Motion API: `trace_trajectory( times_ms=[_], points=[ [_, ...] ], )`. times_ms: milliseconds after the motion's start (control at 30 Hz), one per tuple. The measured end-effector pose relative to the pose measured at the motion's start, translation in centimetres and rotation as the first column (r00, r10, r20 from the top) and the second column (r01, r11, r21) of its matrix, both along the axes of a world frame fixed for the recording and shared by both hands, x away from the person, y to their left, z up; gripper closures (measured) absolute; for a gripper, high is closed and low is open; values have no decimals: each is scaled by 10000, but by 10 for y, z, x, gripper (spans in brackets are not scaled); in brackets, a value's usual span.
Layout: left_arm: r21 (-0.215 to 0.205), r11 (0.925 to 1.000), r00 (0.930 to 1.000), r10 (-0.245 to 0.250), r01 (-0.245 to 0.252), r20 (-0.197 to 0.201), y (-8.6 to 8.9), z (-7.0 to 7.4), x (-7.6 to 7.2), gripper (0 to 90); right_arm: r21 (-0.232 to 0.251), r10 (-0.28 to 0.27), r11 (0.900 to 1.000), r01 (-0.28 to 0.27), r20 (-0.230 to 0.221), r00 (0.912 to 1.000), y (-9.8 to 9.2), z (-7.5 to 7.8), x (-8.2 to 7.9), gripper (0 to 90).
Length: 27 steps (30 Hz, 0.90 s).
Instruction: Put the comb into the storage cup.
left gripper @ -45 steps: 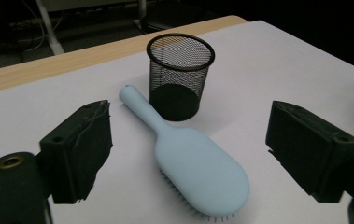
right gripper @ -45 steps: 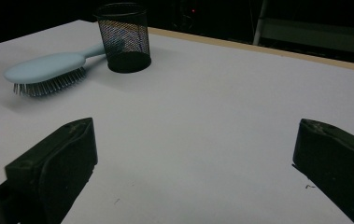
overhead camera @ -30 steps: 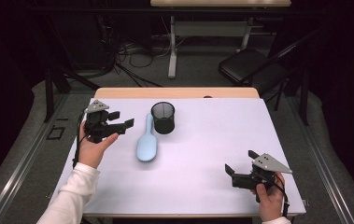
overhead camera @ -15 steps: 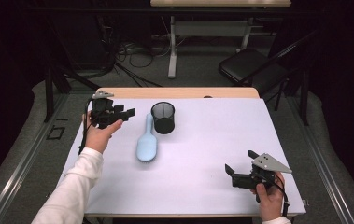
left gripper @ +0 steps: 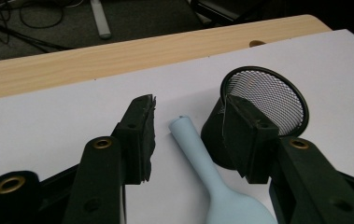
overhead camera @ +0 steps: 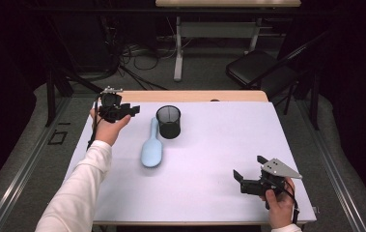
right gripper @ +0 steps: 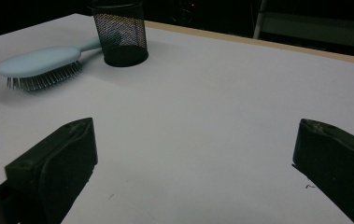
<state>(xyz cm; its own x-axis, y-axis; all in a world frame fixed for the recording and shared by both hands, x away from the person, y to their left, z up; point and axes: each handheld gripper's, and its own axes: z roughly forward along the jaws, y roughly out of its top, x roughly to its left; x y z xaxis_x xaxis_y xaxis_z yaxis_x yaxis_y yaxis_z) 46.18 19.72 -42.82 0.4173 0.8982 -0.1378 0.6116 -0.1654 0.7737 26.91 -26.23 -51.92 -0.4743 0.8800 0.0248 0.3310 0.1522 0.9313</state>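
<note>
A light blue hairbrush (overhead camera: 151, 145) lies bristles down on the white table, its handle pointing at the far edge. Just right of the handle stands a black mesh cup (overhead camera: 169, 122). My left gripper (overhead camera: 133, 110) hovers left of the handle's end. In the left gripper view its jaws (left gripper: 191, 135) have just been closing. They are open, with the handle (left gripper: 198, 154) on the table between them and the pads off it; the cup (left gripper: 268, 93) is behind the right jaw. My right gripper (overhead camera: 247, 166) rests open near the front right corner, holding nothing (right gripper: 198, 158).
A white sheet (overhead camera: 209, 145) covers the table, and a wooden strip (overhead camera: 195, 95) shows along the far edge. A black chair (overhead camera: 262, 67) and floor cables lie beyond the table. In the right gripper view the brush (right gripper: 39, 60) and the cup (right gripper: 121, 32) are far off.
My left gripper has moved toward the far edge and right, closer to the brush handle and the cup, and its jaws have narrowed. The right gripper has stayed put.
</note>
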Motion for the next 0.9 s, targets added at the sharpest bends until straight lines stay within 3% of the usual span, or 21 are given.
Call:
trace_trajectory(
  times_ms=[100,300,367,533,700,900],
  points=[
    [-94,10000,10000,20,-20,54,-1,-1,4,552,-38,19,10000,-19,-7,10000,-1,0,0,0],
    [-42,10000,9981,78,-81,-606,-5,-12,16,588,-33,28,10000,-28,-14,10000,-2,0,0,0],
    [-198,9997,9960,94,-112,-886,-6,-15,18,597,-37,38,10000,-38,-4,10000,-2,0,1,0],
    [-188,9997,9931,142,-165,-1165,-11,-20,22,641,-9,47,10000,-47,-23,10000,-1,-1,1,0],
    [-25,9997,9863,218,-225,-1634,-22,-27,27,715,-64,90,9999,-91,-68,9999,-1,-1,1,0],
    [-128,9988,9780,444,-480,-2037,-26,-34,33,800,-78,107,9999,-108,-104,9999,-1,-1,1,0]
  ],
)
